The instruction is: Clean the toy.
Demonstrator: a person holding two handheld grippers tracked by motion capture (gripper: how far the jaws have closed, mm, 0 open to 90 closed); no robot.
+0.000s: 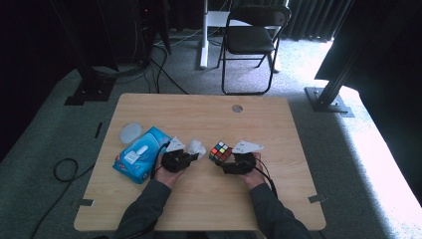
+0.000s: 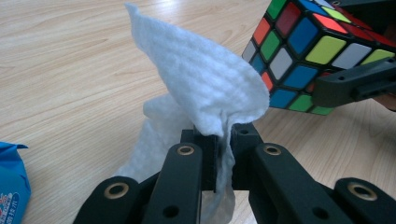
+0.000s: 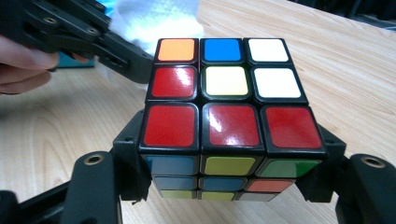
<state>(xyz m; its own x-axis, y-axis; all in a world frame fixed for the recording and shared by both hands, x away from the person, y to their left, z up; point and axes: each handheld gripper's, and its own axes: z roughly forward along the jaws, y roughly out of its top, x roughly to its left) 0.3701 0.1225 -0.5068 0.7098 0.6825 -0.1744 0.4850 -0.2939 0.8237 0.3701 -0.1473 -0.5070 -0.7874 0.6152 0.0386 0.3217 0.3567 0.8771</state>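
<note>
High view, L to R: round clear lid (image 1: 130,132) lies flat near worktop (image 1: 199,204) L edge; just beside it, blue wipes pack (image 1: 141,154), tilted diagonally. L claw (image 1: 191,155) sits at the pack's R side, held by person's L hand (image 1: 168,172), grey plate on top. Its jaws are clenched on a white wet wipe (image 1: 197,146); L gripper view shows the wipe (image 2: 205,93) pinched between the two black jaws, upper part standing up in a crumpled peak, lower part hanging toward the wood. Wipe is near the Rubik's cube (image 1: 220,152), apart from it by a small gap. Cube is grasped in R claw (image 1: 225,158), jaws closed on opp. sides; R gripper view shows cube (image 3: 224,116) with red bottom row on its top face. R hand (image 1: 251,174) behind it. Beyond worktop: black folding chair (image 1: 251,40) on grey carpet.
</note>
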